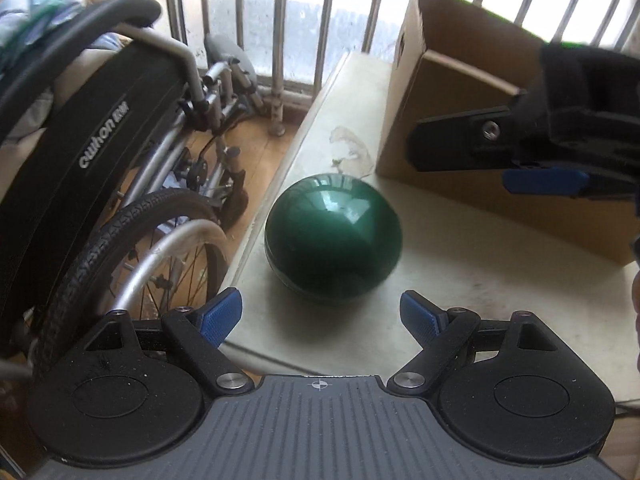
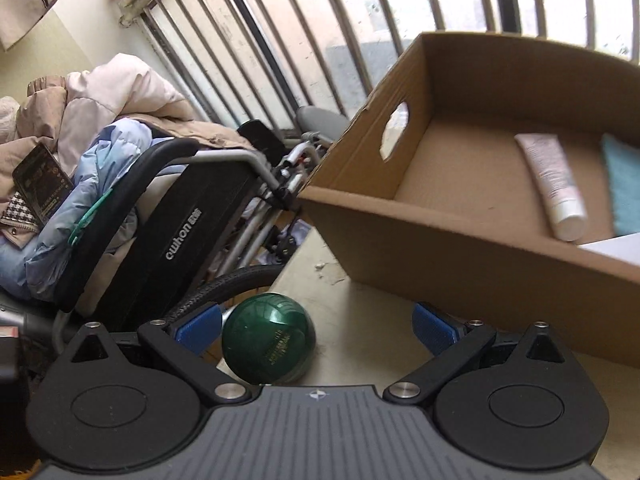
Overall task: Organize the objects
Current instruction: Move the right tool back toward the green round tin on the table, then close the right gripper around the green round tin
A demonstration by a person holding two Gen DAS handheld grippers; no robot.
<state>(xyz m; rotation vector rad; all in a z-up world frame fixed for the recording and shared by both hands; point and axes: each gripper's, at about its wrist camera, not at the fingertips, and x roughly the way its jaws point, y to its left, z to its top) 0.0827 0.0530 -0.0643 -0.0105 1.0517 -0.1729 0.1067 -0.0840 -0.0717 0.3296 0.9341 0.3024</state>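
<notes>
A shiny dark green ball-shaped container rests on the pale tabletop near its left edge. My left gripper hovers just short of it, jaws wide open and holding nothing. In the right wrist view the green container lies low between the fingers of my right gripper, close to the left pad, and those jaws also stand open. The right gripper shows at the upper right of the left wrist view, in front of the cardboard box.
The open cardboard box holds a white tube, a teal item and something white. A folded wheelchair piled with coats stands left of the table. Window bars run behind.
</notes>
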